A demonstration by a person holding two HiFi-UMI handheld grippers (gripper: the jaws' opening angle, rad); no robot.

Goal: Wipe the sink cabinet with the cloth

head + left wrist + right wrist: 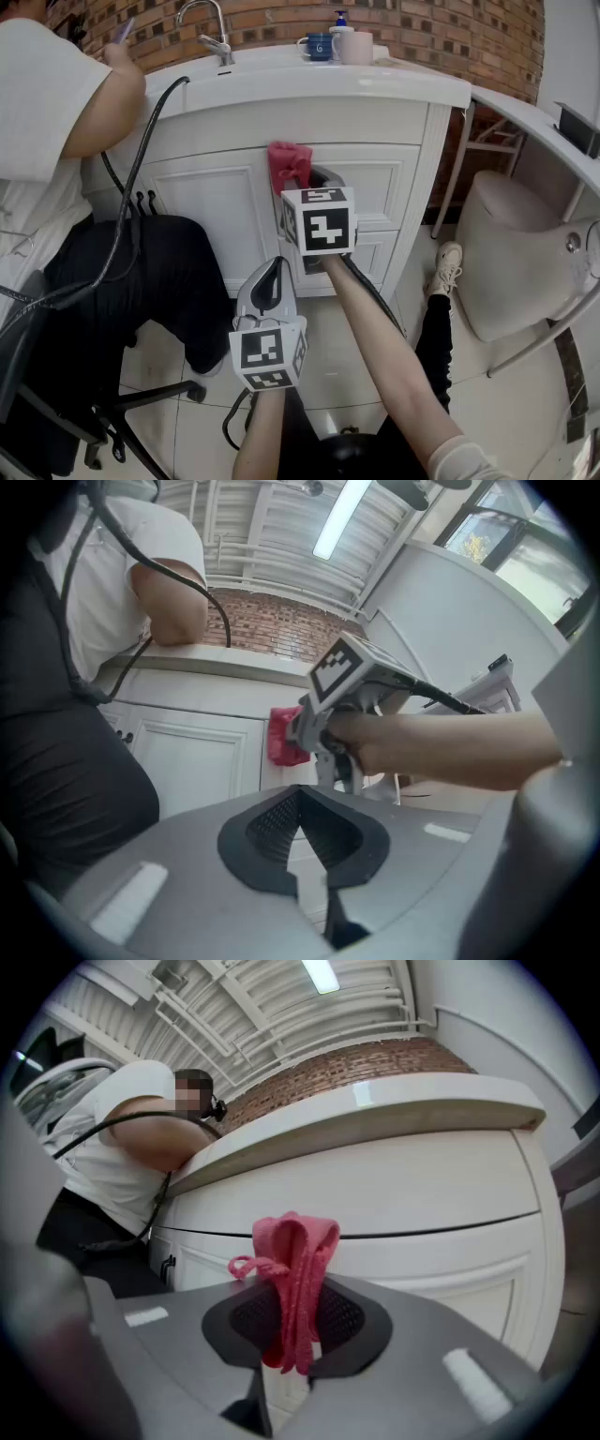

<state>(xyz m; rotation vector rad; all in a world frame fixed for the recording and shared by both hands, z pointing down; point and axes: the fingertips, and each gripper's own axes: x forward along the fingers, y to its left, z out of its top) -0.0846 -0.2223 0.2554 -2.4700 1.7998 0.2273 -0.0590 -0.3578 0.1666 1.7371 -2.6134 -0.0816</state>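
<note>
Two hand-held grippers work before one white sink cabinet (375,122) set against a brick wall (450,33). The right gripper (309,183), carrying its marker cube (319,220), is raised to the cabinet front just under the countertop, near the middle of the front; its jaws are clamped on one pink cloth (287,161), which is bunched into folds and stands up out of the jaws against the white panel. In the right gripper view the cloth (292,1241) runs down between the two dark pads of that gripper (298,1288), with one loose loop hanging to the left. The left gripper (274,269) is held lower and nearer the person, apart from the cabinet, its jaws pressed together at the tips with nothing between them, as the left gripper view (299,791) confirms; that view also shows the right hand (375,744) on the other gripper's grip. On the countertop stand one faucet (211,33), one blue mug (319,46), one white cup (357,47) and one pump bottle (339,21). Two dark pulls (146,201) show on the left cabinet door (202,220). A second person (47,112) in a white shirt sits at the left, forearm on the counter, with one black cable (141,150) hanging beside them.
</note>
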